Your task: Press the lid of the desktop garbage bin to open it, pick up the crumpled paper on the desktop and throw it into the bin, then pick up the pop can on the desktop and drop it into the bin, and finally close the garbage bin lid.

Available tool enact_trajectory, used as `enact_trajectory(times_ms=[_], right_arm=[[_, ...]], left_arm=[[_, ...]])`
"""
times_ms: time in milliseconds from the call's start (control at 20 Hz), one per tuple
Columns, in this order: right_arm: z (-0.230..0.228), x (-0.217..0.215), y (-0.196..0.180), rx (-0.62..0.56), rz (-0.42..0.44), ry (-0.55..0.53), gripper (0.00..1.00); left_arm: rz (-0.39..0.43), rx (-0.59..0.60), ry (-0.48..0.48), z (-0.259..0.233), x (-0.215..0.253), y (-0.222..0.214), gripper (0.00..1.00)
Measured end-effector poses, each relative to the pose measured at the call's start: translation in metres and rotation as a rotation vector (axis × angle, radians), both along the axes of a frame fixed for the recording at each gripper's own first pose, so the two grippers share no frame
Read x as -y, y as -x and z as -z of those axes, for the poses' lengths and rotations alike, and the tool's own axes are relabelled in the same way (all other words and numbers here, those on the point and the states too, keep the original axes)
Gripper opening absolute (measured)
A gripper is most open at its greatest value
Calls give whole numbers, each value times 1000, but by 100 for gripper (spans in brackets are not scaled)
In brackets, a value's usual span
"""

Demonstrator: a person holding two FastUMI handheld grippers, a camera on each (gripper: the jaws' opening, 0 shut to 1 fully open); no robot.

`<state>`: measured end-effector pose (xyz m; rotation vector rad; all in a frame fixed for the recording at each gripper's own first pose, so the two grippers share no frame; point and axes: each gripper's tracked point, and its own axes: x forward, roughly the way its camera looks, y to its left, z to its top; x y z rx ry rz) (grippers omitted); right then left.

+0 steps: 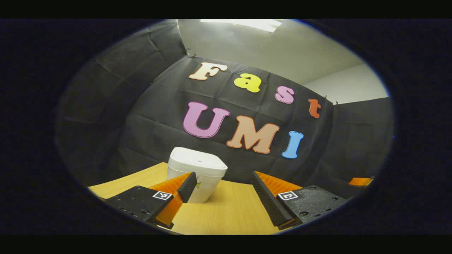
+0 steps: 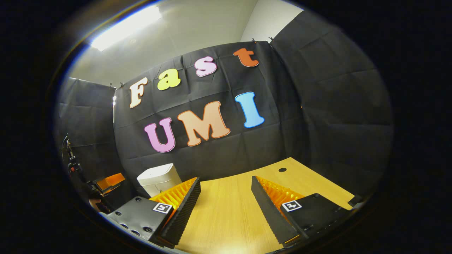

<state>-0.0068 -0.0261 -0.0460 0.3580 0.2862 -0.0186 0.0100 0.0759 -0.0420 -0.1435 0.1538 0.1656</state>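
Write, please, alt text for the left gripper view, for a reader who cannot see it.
A white desktop garbage bin with its lid closed stands on a wooden table, near the black cloth wall behind it. The left claw is open and empty in the foreground, its left finger overlapping the bin's front in this view.

Garbage bin on the desk, before the booth wall, lid on top

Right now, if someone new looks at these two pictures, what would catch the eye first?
First the white garbage bin, lid closed, standing on the wooden desktop at its far edge by the black cloth wall. Next the open left gripper low in the left gripper view, and the open right gripper over bare wood.
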Motion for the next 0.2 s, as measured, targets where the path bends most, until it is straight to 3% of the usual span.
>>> enact_trajectory(times_ms=[200], right_arm=[[1, 10, 3, -9, 23, -12, 96]], left_arm=[[26, -21, -18, 6, 10, -5, 93]])
